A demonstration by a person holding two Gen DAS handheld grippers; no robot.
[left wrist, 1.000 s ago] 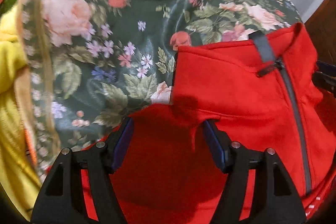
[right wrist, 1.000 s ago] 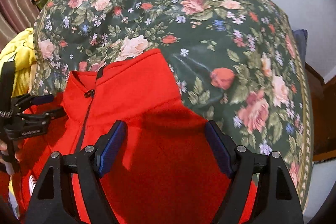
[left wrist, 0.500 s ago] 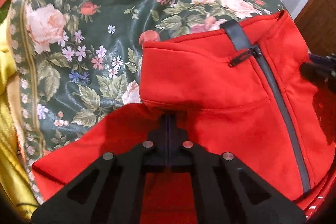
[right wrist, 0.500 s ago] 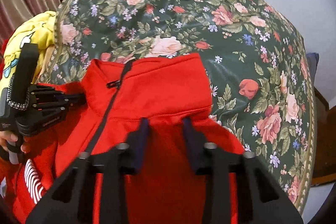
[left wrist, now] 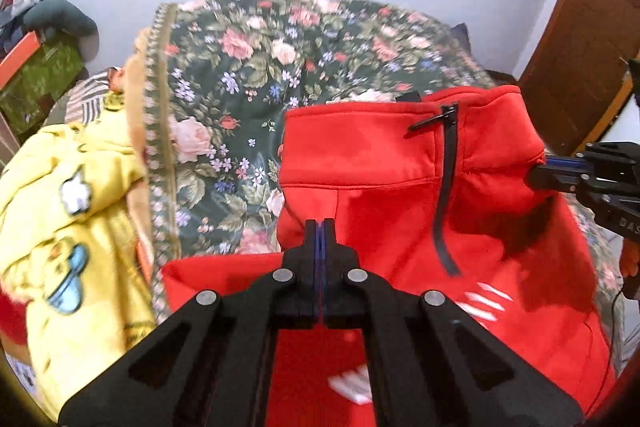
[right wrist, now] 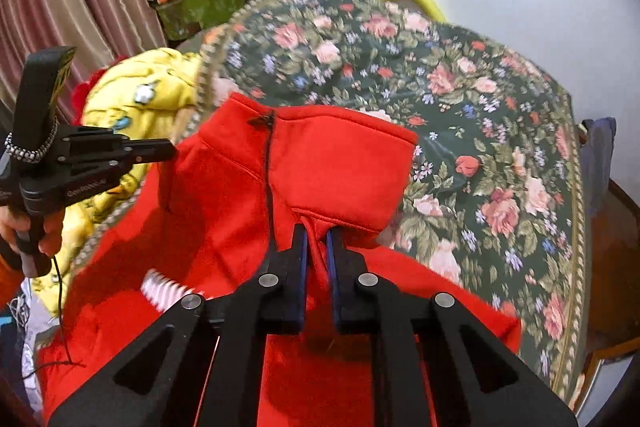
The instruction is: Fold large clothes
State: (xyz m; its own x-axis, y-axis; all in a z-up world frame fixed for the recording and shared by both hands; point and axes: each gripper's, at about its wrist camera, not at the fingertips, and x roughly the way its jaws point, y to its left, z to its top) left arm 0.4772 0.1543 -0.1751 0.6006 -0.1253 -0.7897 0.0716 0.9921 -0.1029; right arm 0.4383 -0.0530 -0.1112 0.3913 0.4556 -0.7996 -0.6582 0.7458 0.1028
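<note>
The table has a dark green floral cloth (right wrist: 480,131) over it. On the cloth lies the red jacket (left wrist: 372,155), its collar toward the table's middle.

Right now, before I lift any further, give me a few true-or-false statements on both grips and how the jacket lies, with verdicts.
1. The left gripper is shut on the red jacket. True.
2. The right gripper is wide open above the cloth. False: its jaws are nearly closed, pinching a fold of red fabric just below the collar.
3. The jacket's dark zipper is closed up to the collar. True.
4. The jacket lies on a bare wooden table. False: it lies on a floral tablecloth.
5. A yellow garment sits at the tablecloth's left edge. True.
</note>
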